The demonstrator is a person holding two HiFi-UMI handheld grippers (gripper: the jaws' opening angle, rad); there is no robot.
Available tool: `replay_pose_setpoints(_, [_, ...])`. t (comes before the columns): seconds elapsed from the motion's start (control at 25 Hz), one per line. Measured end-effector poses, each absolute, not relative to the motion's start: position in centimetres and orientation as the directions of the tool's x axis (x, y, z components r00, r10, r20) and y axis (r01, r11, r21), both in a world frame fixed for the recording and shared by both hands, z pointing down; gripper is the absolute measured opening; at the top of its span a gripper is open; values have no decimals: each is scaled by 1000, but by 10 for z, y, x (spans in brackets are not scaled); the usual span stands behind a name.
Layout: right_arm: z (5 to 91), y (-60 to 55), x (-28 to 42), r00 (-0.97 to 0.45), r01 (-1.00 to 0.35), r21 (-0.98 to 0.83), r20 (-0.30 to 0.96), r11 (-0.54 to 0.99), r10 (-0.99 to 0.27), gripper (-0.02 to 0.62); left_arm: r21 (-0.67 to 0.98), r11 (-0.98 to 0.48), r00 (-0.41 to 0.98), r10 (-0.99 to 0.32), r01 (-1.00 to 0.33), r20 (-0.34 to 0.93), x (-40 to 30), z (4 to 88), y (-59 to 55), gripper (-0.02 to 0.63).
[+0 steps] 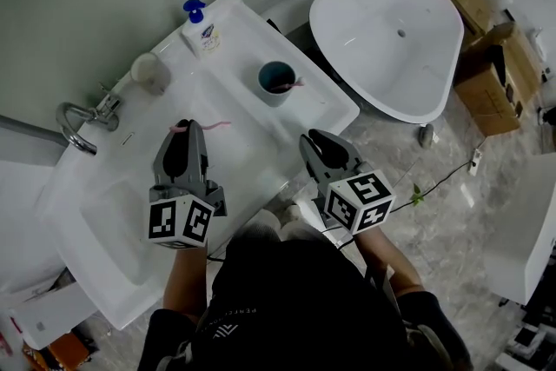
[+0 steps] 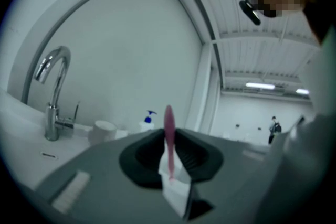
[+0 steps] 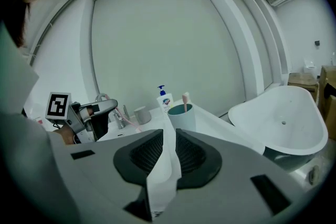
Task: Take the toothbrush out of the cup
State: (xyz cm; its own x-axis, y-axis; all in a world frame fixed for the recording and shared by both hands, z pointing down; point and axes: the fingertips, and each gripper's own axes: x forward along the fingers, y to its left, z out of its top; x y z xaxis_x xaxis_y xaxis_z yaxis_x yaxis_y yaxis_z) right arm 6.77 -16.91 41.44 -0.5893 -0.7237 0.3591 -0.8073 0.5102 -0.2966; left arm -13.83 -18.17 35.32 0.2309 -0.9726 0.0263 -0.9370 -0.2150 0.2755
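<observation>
A teal cup (image 1: 276, 83) stands on the white counter (image 1: 239, 148) beside the sink, with a pink toothbrush (image 1: 293, 85) leaning in it. My left gripper (image 1: 186, 131) hovers over the counter left of the cup, shut on a second pink toothbrush (image 1: 215, 125) that lies crosswise in its jaws. In the left gripper view that toothbrush (image 2: 169, 128) stands upright between the pads. My right gripper (image 1: 316, 141) hangs at the counter's front edge below the cup, jaws slightly apart with nothing between them. The right gripper view shows the cup (image 3: 182, 116) and its toothbrush (image 3: 185, 99) straight ahead.
A chrome faucet (image 1: 80, 122) rises over the sink basin (image 1: 95, 217) at the left. A soap pump bottle (image 1: 201, 29) and a small white cup (image 1: 149, 71) stand at the back. A white bathtub (image 1: 395, 43) and cardboard boxes (image 1: 497, 74) are on the right.
</observation>
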Motion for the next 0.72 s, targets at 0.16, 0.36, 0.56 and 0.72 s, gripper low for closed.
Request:
replay_pose_setpoints(0.16, [413, -182, 67, -578, -815, -291, 351, 501, -736, 78, 252, -233, 252, -967, -939, 45, -134, 358, -178, 61])
replay_pose_setpoints(0.36, [413, -199, 64, -559, -828, -282, 347, 485, -753, 89, 247, -241, 263, -963, -939, 59, -138, 364, -179, 61])
replay_pose_setpoints(0.56, [418, -217, 61, -539, -841, -278, 354, 464, -765, 92, 257, -249, 274, -959, -934, 66, -141, 368, -186, 61])
replay_pose_setpoints(0.72, [423, -233, 55, -529, -847, -278, 365, 453, -766, 100, 267, -252, 281, -957, -930, 78, -144, 373, -193, 61])
